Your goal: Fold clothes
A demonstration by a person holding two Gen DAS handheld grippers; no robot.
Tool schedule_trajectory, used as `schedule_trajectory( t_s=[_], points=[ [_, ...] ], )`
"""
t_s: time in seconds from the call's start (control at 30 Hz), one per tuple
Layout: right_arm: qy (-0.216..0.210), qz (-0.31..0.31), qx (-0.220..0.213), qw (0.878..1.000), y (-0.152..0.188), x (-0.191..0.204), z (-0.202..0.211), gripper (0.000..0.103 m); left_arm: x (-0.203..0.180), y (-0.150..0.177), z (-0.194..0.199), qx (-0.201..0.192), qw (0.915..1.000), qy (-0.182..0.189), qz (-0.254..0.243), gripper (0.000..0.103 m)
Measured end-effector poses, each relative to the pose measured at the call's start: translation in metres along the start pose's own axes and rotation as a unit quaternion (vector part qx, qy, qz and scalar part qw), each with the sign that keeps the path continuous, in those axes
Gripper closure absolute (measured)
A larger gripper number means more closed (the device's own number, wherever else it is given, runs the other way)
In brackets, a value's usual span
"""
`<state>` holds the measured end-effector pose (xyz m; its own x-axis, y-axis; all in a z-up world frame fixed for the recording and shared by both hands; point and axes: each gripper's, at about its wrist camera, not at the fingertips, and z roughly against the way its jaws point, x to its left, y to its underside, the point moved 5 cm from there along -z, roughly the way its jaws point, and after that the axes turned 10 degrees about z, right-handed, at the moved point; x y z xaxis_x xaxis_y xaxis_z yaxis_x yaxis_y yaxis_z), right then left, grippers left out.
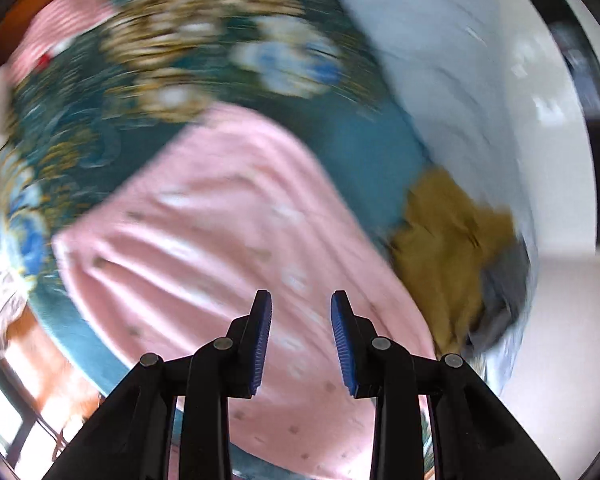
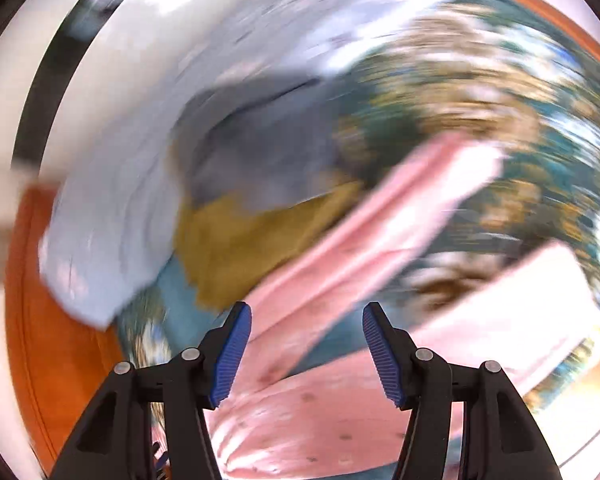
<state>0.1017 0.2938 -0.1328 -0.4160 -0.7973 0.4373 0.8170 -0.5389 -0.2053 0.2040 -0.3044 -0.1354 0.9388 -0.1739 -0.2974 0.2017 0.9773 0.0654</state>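
The left gripper is hanging over the pink garment, its blue pads spread with nothing between them. That garment is lying across the middle of the left view on a teal floral cloth, its upper edge slanting from lower left to centre. A mustard garment is sitting just beside its right edge, against pale blue cloth. In the blurred right view, the right gripper is gaping empty above pink folds.
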Motion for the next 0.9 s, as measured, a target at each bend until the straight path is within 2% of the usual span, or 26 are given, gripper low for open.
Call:
schedule_trajectory(
  t_s=[0.13, 0.2, 0.27, 0.33, 0.63, 0.77, 0.9],
  points=[
    [0.015, -0.091, -0.019, 0.996, 0.007, -0.125, 0.042, 0.041, -0.072, 0.072, -0.006, 0.013, 0.9960, -0.007, -0.088, 0.072],
    [0.012, -0.133, -0.025, 0.991, 0.012, -0.177, 0.053, 0.041, -0.089, 0.099, -0.008, 0.017, 0.9930, -0.017, -0.116, 0.071],
    [-0.001, -0.167, -0.030, 0.985, 0.016, -0.212, 0.058, 0.041, -0.102, 0.125, -0.007, 0.017, 0.9899, -0.030, -0.137, 0.071],
    [-0.018, -0.179, -0.028, 0.983, 0.012, -0.231, 0.055, 0.041, -0.106, 0.141, -0.005, 0.011, 0.9897, -0.036, -0.138, 0.071],
    [-0.096, -0.130, 0.018, 0.987, -0.041, -0.219, 0.000, 0.041, -0.088, 0.180, 0.014, -0.017, 0.9930, -0.072, -0.092, 0.071],
    [-0.110, -0.127, 0.046, 0.985, -0.058, -0.205, -0.031, 0.041, -0.076, 0.180, 0.029, -0.034, 0.9928, -0.087, -0.075, 0.071],
    [-0.122, -0.149, 0.062, 0.979, -0.076, -0.196, -0.064, 0.041, -0.063, 0.163, 0.051, -0.059, 0.9928, -0.096, -0.041, 0.071]
  ],
)
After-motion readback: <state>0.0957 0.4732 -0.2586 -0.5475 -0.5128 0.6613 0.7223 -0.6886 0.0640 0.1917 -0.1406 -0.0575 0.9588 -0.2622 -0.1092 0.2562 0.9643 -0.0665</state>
